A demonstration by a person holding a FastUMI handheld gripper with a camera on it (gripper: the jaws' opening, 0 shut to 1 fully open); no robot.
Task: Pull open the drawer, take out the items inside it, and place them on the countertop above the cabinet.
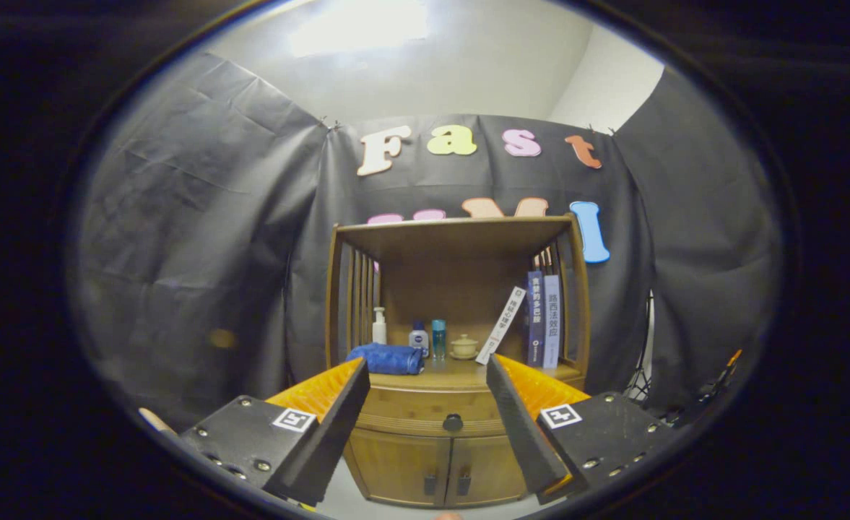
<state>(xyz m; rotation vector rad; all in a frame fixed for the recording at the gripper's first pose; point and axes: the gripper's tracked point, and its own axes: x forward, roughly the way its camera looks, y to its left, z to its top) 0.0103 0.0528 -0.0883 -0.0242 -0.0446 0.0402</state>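
A wooden cabinet [461, 339] stands against the booth wall, some way beyond my fingers. Its drawer [425, 412] is closed, with a dark round knob [453, 422] at its middle, seen between my fingers. Above the drawer is the countertop [461, 375], an open shelf under a wooden top. My gripper [428, 372] is open, with nothing between the fingers, and is well short of the cabinet. What lies inside the drawer is hidden.
On the countertop lie a folded blue cloth [387, 359], a white pump bottle [379, 326], two small bottles [428, 339], a small lidded cup [463, 347] and several books [540, 318] at the right. Two lower doors [439, 469] sit beneath the drawer.
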